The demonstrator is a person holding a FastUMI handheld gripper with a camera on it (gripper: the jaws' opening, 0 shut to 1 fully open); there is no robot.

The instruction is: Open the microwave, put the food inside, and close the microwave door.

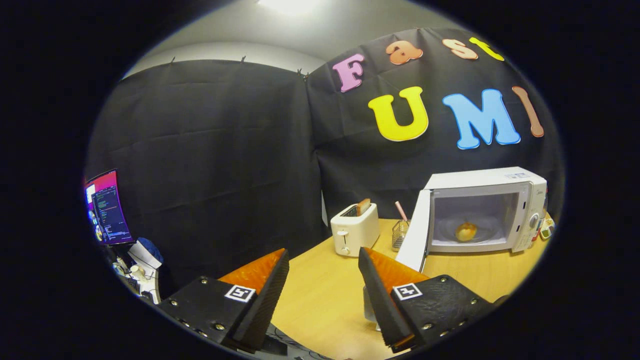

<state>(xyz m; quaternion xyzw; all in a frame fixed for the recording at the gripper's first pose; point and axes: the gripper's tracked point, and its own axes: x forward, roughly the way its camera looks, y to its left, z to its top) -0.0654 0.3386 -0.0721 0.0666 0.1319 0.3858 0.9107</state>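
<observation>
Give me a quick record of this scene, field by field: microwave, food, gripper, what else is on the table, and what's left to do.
microwave: white microwave on the wooden table, door swung open
food: round yellowish food lies inside on the turntable
gripper: gripper open, fingers apart and holding nothing, well short of the microwave
other items: white toaster with a slice of bread sticking up; wire basket between toaster and door
remaining step: door not yet closed
</observation>
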